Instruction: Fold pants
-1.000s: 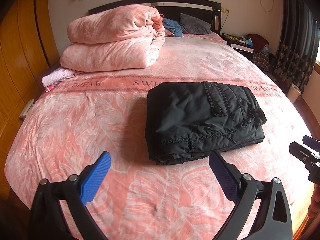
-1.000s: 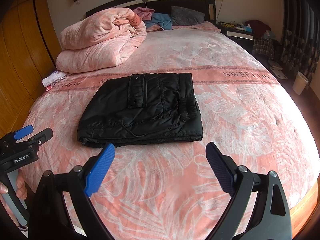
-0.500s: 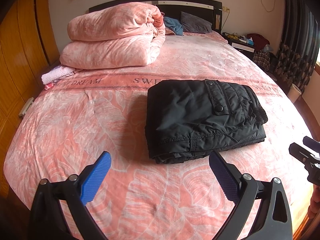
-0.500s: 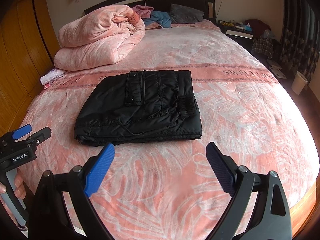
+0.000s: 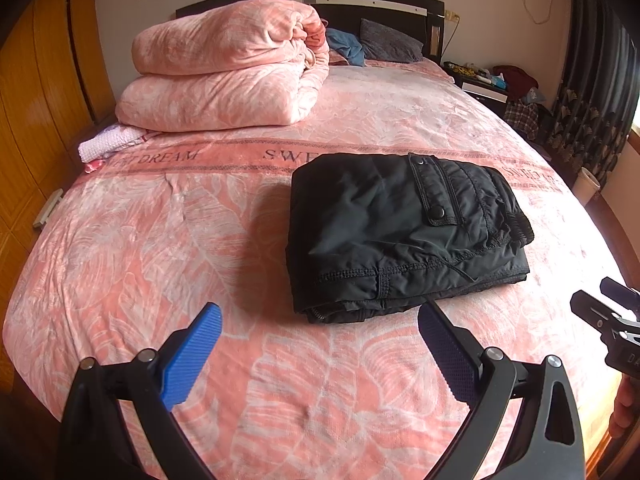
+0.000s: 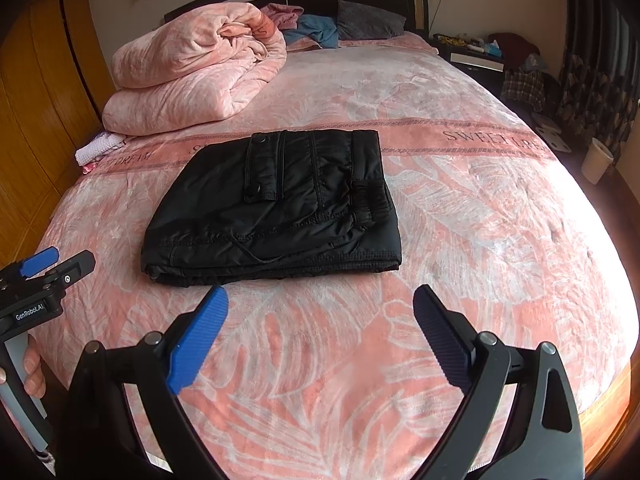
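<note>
The left gripper (image 5: 320, 344) hangs spread and empty over the pink leaf-patterned bedspread (image 5: 160, 248); the black padded pants (image 5: 404, 232) lie mid-bed, folded into a compact stack; the right gripper (image 6: 320, 328) is likewise spread; folding looks finished, so only tidying or withdrawing seems needed.

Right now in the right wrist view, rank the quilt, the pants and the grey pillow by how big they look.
1. quilt and pants: they look about alike, and the pants are nearer, so unsure.
2. grey pillow: clearly smallest, though farthest away.
</note>
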`<state>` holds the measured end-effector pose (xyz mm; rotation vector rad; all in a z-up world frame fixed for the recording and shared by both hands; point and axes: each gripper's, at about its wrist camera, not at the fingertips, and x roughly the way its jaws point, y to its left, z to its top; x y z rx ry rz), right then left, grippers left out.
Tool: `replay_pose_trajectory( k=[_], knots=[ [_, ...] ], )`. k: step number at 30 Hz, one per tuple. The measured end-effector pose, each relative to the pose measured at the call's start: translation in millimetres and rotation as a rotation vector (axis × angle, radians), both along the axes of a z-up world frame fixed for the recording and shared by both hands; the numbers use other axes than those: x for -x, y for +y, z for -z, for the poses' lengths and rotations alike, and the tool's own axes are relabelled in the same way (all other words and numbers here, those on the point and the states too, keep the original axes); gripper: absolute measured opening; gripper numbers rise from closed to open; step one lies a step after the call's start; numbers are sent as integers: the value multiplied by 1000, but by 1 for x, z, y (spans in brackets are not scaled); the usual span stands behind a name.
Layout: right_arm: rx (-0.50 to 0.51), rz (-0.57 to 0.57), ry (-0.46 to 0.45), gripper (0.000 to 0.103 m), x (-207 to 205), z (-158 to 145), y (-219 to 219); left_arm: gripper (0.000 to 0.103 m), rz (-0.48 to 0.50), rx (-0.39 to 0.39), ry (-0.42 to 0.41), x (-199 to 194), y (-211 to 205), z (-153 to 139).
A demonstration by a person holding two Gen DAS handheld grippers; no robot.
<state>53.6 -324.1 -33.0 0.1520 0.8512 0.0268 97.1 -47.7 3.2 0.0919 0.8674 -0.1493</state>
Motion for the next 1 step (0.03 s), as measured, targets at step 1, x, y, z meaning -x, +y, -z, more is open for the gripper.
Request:
replay_pose_trajectory(
  k=[1],
  knots=[
    [0,0,1,94,0,0,0,99,0,-1,-1,0,0,0]
  ],
)
